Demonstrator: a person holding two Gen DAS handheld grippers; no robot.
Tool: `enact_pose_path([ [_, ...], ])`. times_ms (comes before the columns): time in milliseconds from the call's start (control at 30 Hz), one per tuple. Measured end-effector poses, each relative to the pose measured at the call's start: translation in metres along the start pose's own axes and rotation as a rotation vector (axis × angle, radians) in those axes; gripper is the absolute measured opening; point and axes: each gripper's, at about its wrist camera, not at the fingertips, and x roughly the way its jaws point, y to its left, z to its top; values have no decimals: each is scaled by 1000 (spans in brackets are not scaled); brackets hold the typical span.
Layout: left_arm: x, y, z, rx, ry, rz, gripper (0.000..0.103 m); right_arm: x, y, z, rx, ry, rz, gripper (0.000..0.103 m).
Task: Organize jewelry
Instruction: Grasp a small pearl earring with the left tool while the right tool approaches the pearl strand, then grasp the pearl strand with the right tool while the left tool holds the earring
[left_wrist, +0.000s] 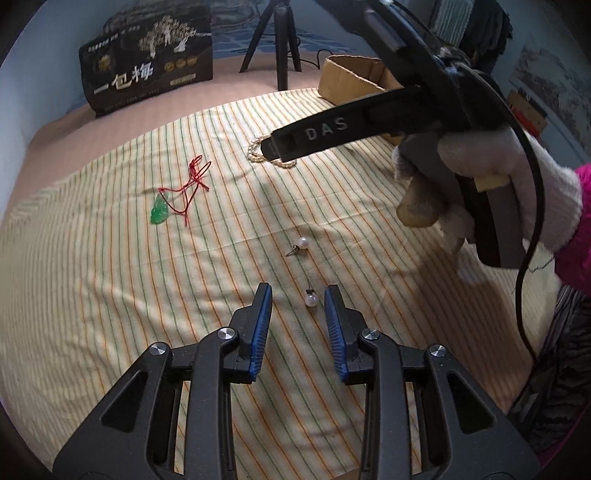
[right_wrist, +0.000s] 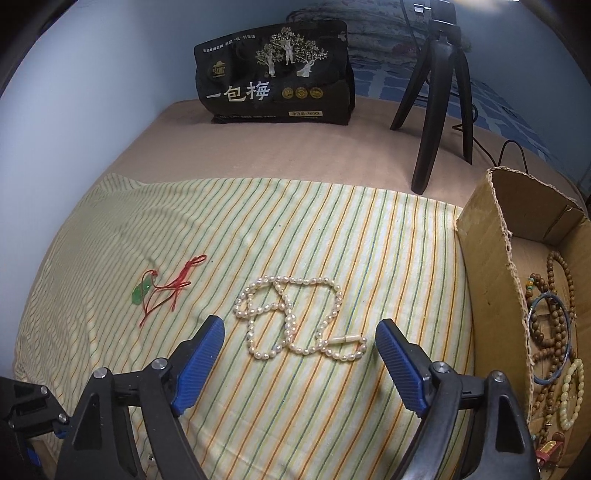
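Observation:
On a striped cloth (left_wrist: 110, 295) lie two pearl stud earrings. One earring (left_wrist: 311, 298) lies between the tips of my open left gripper (left_wrist: 297, 291), near the right finger. The other earring (left_wrist: 300, 245) lies a little farther on. A green jade pendant on a red cord (left_wrist: 161, 210) lies at the left and also shows in the right wrist view (right_wrist: 142, 291). A white pearl necklace (right_wrist: 291, 314) lies coiled just ahead of my wide-open, empty right gripper (right_wrist: 300, 326). The right gripper's body (left_wrist: 369, 122) hangs over the necklace in the left wrist view.
A cardboard box (right_wrist: 491, 266) at the right holds wooden bead strings, a blue bangle and a pale bracelet (right_wrist: 570, 391). A black snack bag (right_wrist: 277, 74) and a black tripod (right_wrist: 439, 92) stand at the back.

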Motion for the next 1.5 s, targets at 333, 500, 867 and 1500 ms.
enact_pose_path([
  [333, 3, -8, -6, 28, -10, 33, 29, 8, 6, 0, -20, 7, -12, 86],
  [500, 9, -12, -10, 41, 4, 26, 29, 9, 9, -2, -39, 0, -40, 86],
  [867, 18, 4, -7, -12, -2, 59, 9, 15, 13, -3, -56, -13, -68, 93],
  [1500, 15, 18, -7, -70, -11, 62, 8, 20, 21, 0, -128, -12, -42, 32],
])
